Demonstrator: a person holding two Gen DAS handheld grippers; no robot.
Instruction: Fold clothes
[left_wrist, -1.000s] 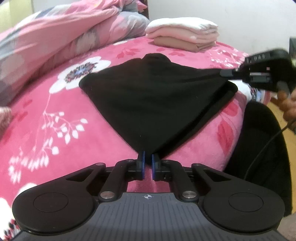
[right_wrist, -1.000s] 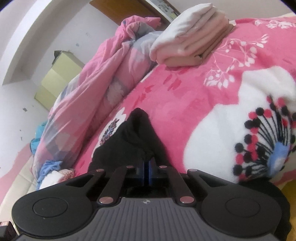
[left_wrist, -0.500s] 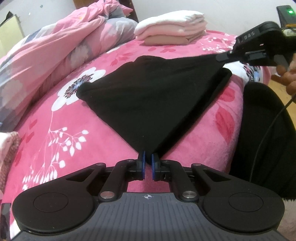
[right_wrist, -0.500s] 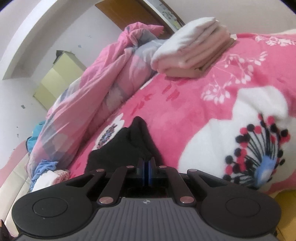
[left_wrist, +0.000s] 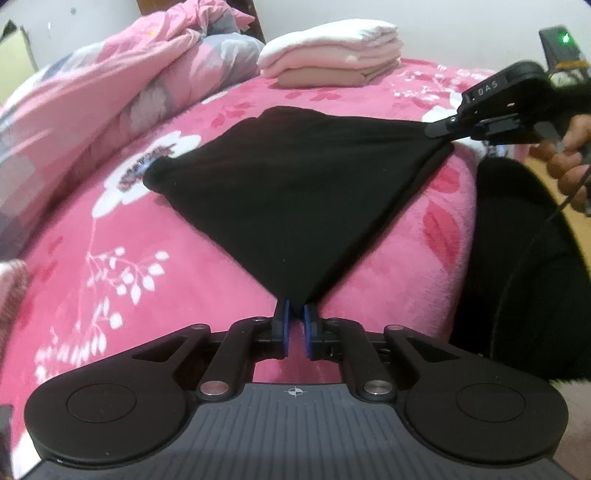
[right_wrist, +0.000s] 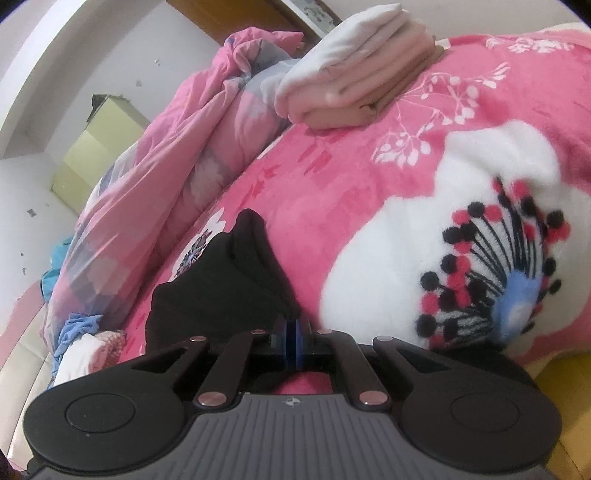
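A black garment (left_wrist: 295, 192) lies spread on the pink flowered blanket (left_wrist: 110, 277), pulled taut into a diamond between two corners. My left gripper (left_wrist: 295, 314) holds the near corner; its jaws are opening slightly, with the cloth tip still between the blue pads. My right gripper (left_wrist: 430, 131) pinches the far right corner, lifted just above the bed. In the right wrist view that gripper (right_wrist: 294, 332) is shut on the bunched black garment (right_wrist: 229, 288).
A stack of folded white, pink and tan clothes (left_wrist: 332, 59) sits at the far side of the bed. A crumpled pink quilt (left_wrist: 110, 85) fills the left. A person's hand (left_wrist: 569, 162) and dark-clothed leg (left_wrist: 517, 258) are at the bed's right edge.
The left wrist view has rolled a little. The garment stays stretched between both grippers. The gap between the left pads looks slightly wider.
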